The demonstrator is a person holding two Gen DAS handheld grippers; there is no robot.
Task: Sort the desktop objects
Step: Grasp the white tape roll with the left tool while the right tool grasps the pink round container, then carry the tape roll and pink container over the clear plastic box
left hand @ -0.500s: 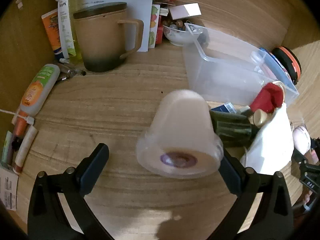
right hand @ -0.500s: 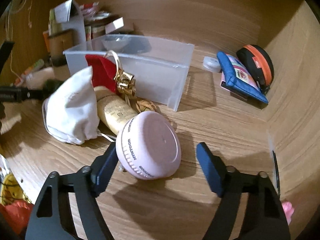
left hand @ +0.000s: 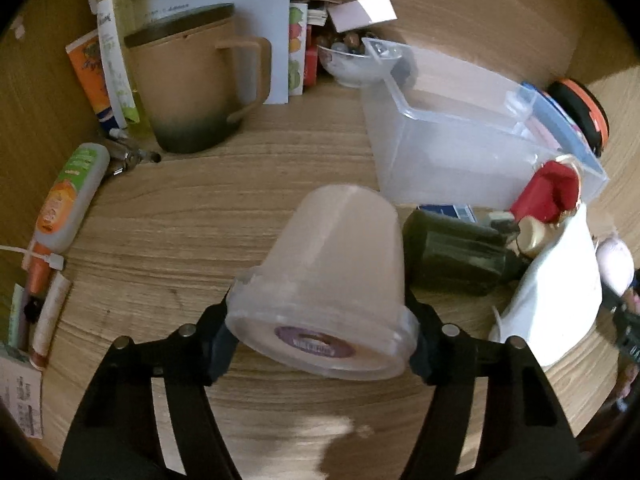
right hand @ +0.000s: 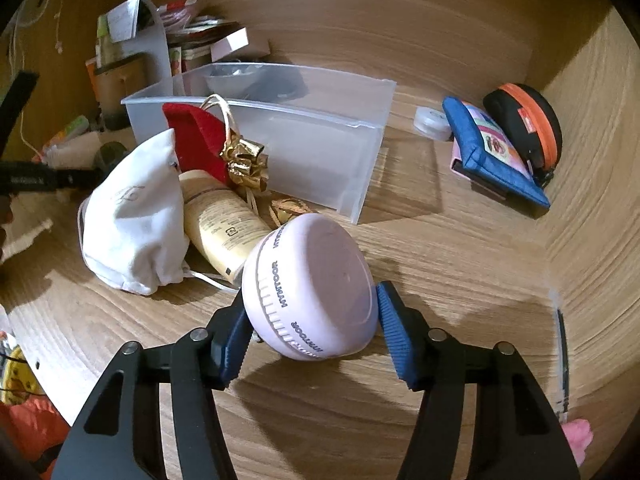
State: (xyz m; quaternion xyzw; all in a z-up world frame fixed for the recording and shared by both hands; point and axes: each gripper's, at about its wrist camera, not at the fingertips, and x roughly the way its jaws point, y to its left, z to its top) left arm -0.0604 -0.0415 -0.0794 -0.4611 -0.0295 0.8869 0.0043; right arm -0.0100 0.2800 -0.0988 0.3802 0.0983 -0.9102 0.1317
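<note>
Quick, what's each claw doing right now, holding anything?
Left gripper: closed on the translucent plastic cup.
Right gripper: closed on the round pink case.

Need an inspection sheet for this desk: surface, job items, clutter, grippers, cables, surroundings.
Surface: wooden desk, crowded.
Job's things: frosted cup on its side; pink round case; clear bin, open.
Clutter: mug, white pouch, cream tube, red pouch, blue pouch, dark bottle.
Grippers: left gripper shut on the cup; right gripper shut on the case.
Cables: white cord, desk's left edge.
Surroundings: wooden back wall with sticky notes.
</note>
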